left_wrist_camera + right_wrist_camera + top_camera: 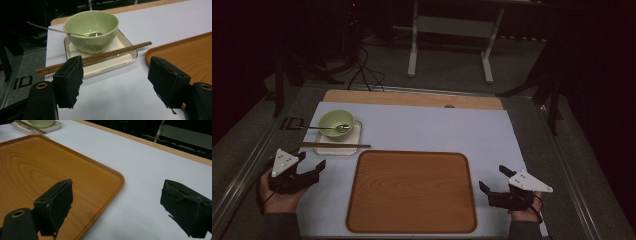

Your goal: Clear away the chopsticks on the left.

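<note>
Two claws sit at your near edge of the counter [422, 125], both spread and holding nothing: your left claw [309, 162] left of the wooden tray [412, 192], your right claw [494, 180] at its right. Past the left claw, chopsticks [334, 145] lie across the near rim of a small white dish [356, 136]. The green bowl [336, 124] stands on that dish, far left. The left gripper view shows the spoon [62, 32] resting inside the bowl, its handle leaning out over the rim.

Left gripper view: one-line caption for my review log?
Open tongs face a green ceramic bowl holding a metal spoon, wooden chopsticks across its white square plate.
</note>
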`<state>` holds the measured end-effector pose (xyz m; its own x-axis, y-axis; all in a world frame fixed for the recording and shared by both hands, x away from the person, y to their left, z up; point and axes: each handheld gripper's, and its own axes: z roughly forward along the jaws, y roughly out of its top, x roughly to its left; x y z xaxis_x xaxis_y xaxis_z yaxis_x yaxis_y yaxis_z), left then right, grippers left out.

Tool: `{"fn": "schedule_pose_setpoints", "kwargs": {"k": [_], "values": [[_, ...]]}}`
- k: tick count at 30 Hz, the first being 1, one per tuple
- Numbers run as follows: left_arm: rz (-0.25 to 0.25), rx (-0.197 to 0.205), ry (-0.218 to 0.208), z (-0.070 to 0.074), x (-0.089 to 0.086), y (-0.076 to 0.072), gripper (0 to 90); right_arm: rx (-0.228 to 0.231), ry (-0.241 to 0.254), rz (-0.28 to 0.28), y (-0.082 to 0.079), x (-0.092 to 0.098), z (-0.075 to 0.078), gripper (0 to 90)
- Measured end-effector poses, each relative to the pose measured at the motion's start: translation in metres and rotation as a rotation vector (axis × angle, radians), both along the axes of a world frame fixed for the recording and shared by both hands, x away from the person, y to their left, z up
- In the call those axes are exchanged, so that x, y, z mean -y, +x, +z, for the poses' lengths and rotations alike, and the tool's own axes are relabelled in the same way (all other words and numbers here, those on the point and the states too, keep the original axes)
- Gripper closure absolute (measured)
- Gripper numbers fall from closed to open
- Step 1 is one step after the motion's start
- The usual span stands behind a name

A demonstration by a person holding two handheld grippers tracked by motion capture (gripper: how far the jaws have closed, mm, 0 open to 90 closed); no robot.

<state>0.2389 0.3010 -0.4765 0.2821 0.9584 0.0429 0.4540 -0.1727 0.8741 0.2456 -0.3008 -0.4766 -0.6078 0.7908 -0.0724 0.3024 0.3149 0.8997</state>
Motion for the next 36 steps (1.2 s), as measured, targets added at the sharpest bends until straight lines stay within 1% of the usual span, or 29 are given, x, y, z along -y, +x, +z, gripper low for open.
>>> {"fn": "schedule_pose_setpoints", "kwargs": {"k": [1,2,3,4,5,6,7,12,13,14,15,16,17,20,21,22,23,24,25,30,31,32,33,34,35,36], "values": [[-0.005,-0.005,0.006,-0.001,0.002,0.005,29.2,-0.002,0.001,-0.001,0.0,0.0,0.0,10.6],[-0.005,-0.005,0.006,-0.001,0.002,0.005,29.2,-0.002,0.001,-0.001,0.0,0.0,0.0,10.6],[-0.005,-0.006,0.027,-0.002,0.004,0.009,29.1,0.0,-0.003,0.003,0.001,0.0,0.0,10.6],[-0.005,-0.006,0.032,-0.003,0.005,0.01,29.1,-0.001,-0.004,0.005,0.001,-0.001,0.0,10.6],[-0.007,-0.007,0.043,-0.004,0.006,0.015,29.1,-0.002,-0.005,0.005,0.001,-0.001,0.0,10.6],[-0.007,-0.007,0.043,-0.004,0.006,0.015,29.1,-0.002,-0.005,0.005,0.001,-0.001,0.0,10.6],[-0.007,-0.012,0.056,-0.006,0.006,0.019,29.0,-0.001,-0.004,0.006,0.001,-0.001,0.0,10.6],[-0.001,-0.026,0.071,-0.008,0.003,0.026,28.4,-0.003,0.001,0.001,0.0,0.0,0.0,10.6],[0.001,-0.037,0.077,-0.01,0.003,0.03,28.2,-0.003,0.0,0.001,0.0,0.0,0.0,10.6],[0.001,-0.037,0.077,-0.01,0.003,0.03,27.7,-0.003,0.0,0.001,0.0,0.0,0.0,10.6],[0.006,-0.047,0.08,-0.012,0.002,0.034,27.4,-0.004,0.0,0.0,0.0,0.0,0.0,10.6],[0.006,-0.047,0.08,-0.012,0.002,0.034,27.4,-0.004,0.0,0.0,0.0,0.0,0.0,10.6],[0.005,-0.047,0.089,-0.014,0.002,0.037,27.4,-0.003,0.003,-0.002,0.0,0.0,0.0,10.6],[0.005,-0.047,0.091,-0.016,0.002,0.041,27.4,-0.003,0.003,-0.003,0.0,0.001,0.0,10.6],[0.002,-0.051,0.095,-0.019,0.002,0.045,27.1,-0.005,0.004,-0.006,0.0,0.001,0.0,10.6],[0.002,-0.051,0.095,-0.019,0.002,0.045,26.9,-0.005,0.004,-0.006,0.0,0.001,0.0,10.6],[0.0,-0.055,0.097,-0.021,0.001,0.049,26.6,-0.002,0.004,-0.003,0.0,0.001,0.0,10.6],[0.0,-0.055,0.097,-0.021,0.001,0.049,26.3,-0.002,0.004,-0.003,0.0,0.001,0.0,10.6],[-0.004,-0.062,0.101,-0.023,0.001,0.053,25.7,-0.004,0.004,0.0,0.0,0.001,0.0,10.7],[-0.013,-0.067,0.112,-0.027,0.002,0.059,26.0,-0.006,0.001,0.002,0.0,0.0,0.0,10.6],[-0.009,-0.085,0.123,-0.03,0.002,0.064,26.3,-0.008,-0.002,0.002,0.0,0.0,-0.001,10.6],[-0.009,-0.085,0.123,-0.03,0.002,0.064,26.6,-0.008,-0.002,0.002,0.0,0.0,-0.001,10.6],[-0.009,-0.105,0.125,-0.034,0.002,0.068,26.7,-0.007,0.002,0.001,0.0,0.0,0.0,10.7],[-0.009,-0.105,0.125,-0.034,0.002,0.068,26.6,-0.007,0.002,0.001,0.0,0.0,0.0,10.7],[-0.011,-0.118,0.129,-0.037,0.002,0.071,26.4,-0.004,0.004,0.0,0.0,0.001,0.0,10.6],[-0.011,-0.118,0.129,-0.037,0.002,0.071,26.2,-0.002,0.003,0.0,0.0,0.001,0.0,10.6]]}}
